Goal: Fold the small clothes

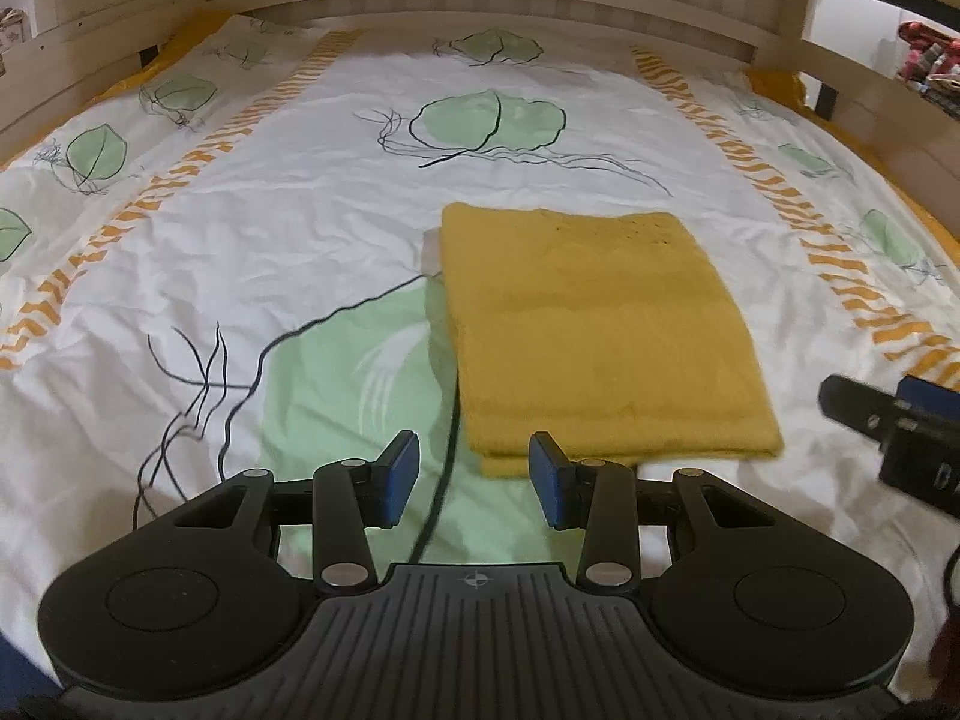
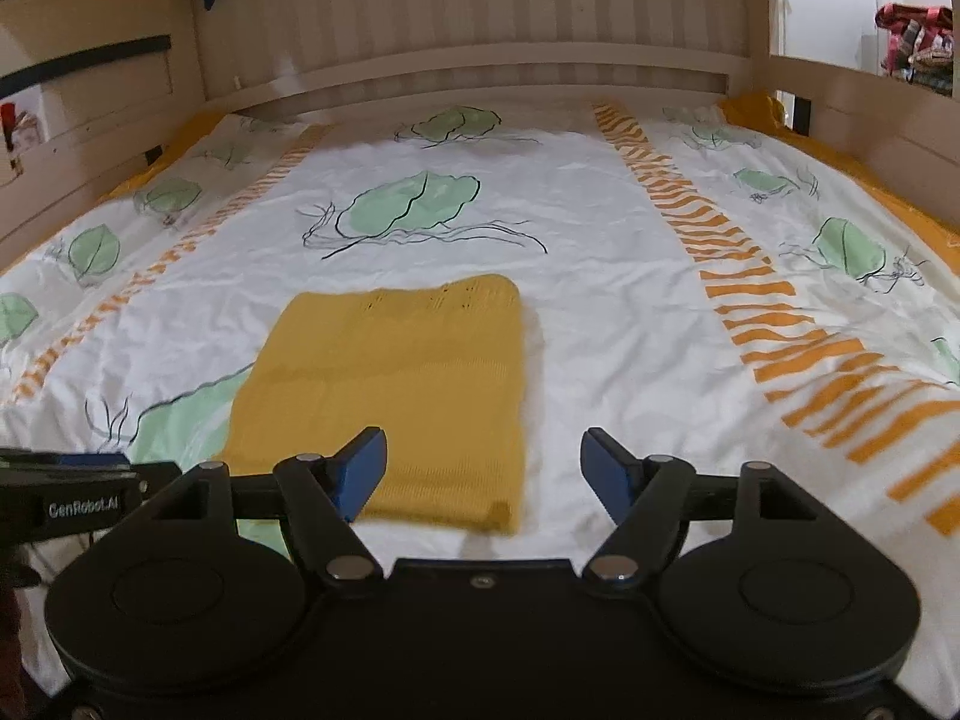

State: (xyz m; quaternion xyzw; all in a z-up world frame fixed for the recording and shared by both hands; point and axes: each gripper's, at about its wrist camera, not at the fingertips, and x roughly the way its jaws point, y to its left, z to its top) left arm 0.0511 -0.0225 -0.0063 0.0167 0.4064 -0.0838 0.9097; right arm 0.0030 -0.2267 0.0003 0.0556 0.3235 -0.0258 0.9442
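Here, a yellow knitted cloth (image 1: 600, 336) is seen lying flat on the bed cover (image 1: 270, 228), already folded into a neat rectangle with its layers stacked at the near edge. The folding looks almost done, so the step in hand is judged to be one last fold or a final tidy.

To do it well, the near edge should be picked up low, with all the layers caught together, so that nothing slips out. Both near corners should be lifted at the same time and carried over evenly, so the edges are lined up. The white bed cover below should not be pinched with the cloth, because it is soft and wrinkled and could be pulled up too.

The left tongs (image 1: 474, 474) are held apart, with nothing between the blue pads (image 1: 399, 474). The right tongs (image 2: 483, 471) are spread wide apart and are empty too.

In the left wrist view, the cloth is seen ahead and a little to the right, its near left corner just beside the right pad. In the right wrist view, the cloth (image 2: 396, 396) is seen ahead and to the left, its near edge between the pads but closer to the left pad. The cloth is not touched by either pair of tongs
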